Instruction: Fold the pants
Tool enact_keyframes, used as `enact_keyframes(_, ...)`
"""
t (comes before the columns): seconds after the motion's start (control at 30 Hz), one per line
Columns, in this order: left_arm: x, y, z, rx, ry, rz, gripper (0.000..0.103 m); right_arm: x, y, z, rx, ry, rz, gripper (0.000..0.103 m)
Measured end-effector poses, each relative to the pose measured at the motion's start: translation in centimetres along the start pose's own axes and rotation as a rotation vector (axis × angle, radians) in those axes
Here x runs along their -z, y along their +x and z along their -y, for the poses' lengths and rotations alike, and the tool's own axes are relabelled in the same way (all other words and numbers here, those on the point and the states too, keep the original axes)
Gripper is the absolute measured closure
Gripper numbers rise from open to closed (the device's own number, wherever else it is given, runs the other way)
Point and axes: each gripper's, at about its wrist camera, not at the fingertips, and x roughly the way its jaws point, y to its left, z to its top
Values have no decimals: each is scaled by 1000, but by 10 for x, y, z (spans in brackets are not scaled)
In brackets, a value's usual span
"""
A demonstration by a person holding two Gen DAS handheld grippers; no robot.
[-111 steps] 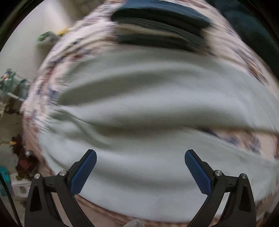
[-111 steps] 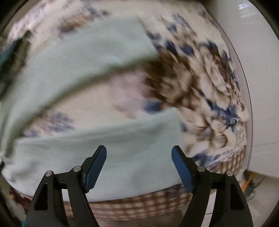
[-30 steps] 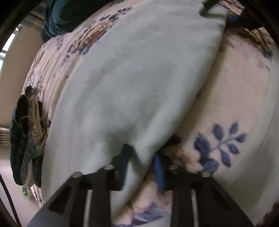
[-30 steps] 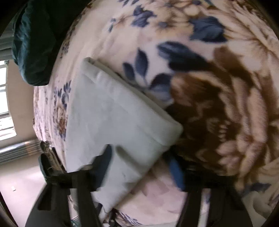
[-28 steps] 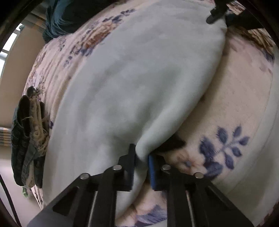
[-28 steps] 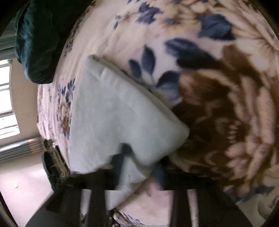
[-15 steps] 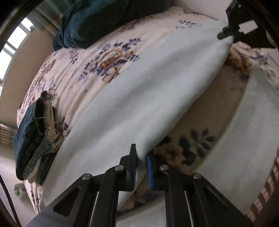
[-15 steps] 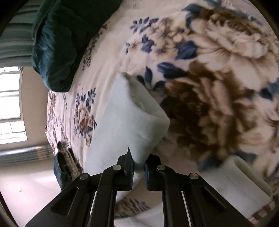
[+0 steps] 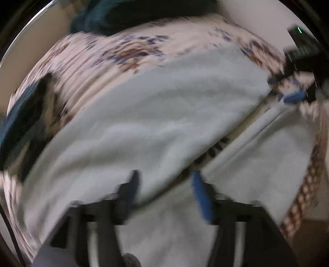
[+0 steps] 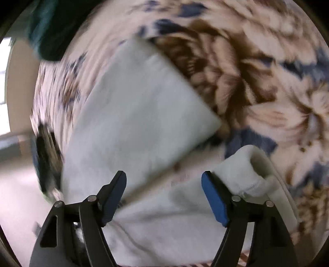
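Pale mint pants lie on a floral blanket. In the left wrist view, one leg (image 9: 154,115) runs diagonally across the bed and the other leg (image 9: 257,164) lies beside it, nearer the bed edge. My left gripper (image 9: 164,180) hovers over the first leg's edge with its jaws opening and the pads off the cloth. My right gripper (image 10: 163,178) is also opening, above the gap between the upper leg (image 10: 133,115) and the lower leg's cuff (image 10: 246,168), with nothing pressed between the pads. The right gripper's blue pad (image 9: 294,96) shows at the far end of the leg.
A dark teal cushion (image 9: 133,14) lies at the head of the bed. Folded jeans (image 9: 22,115) are stacked at the left, also in the right wrist view (image 10: 45,160). The floral blanket (image 10: 246,71) covers the bed, with its checked border (image 9: 304,195) at the edge.
Half a second ago both grippers were shut on the upper leg's edge. Now both have opened and let it go, and the leg lies closer to the other leg. Both hands have risen.
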Motion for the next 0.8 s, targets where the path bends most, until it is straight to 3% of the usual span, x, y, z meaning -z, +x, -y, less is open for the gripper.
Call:
enact_keyframes(0.07,22,-16,-11,-4,-82,-3,19,26,-7,-11,36,-46,-13,24)
enact_keyframes(0.2,81,-39,-57,-23,-349,-71,19,82,-6,-22,43,-50,-63,24)
enact_keyframes(0.3,146,-56,-121,-45,-658,-117,19,131,6,-29,58,-32,-103,24)
enact_keyframes(0.43,256,-85,-220,-136,-1073,-127,20,203,32,-29,76,31,-150,24)
enact_keyframes(0.53,329,-98,-280,-169,-1268,-112,20,241,47,-24,89,126,-116,24)
enact_keyframes(0.67,396,-99,-340,-119,-1428,-69,20,296,66,-19,73,274,-61,24)
enact_keyframes(0.8,415,-76,-375,-37,-1465,-53,20,328,96,-30,-14,357,-24,24)
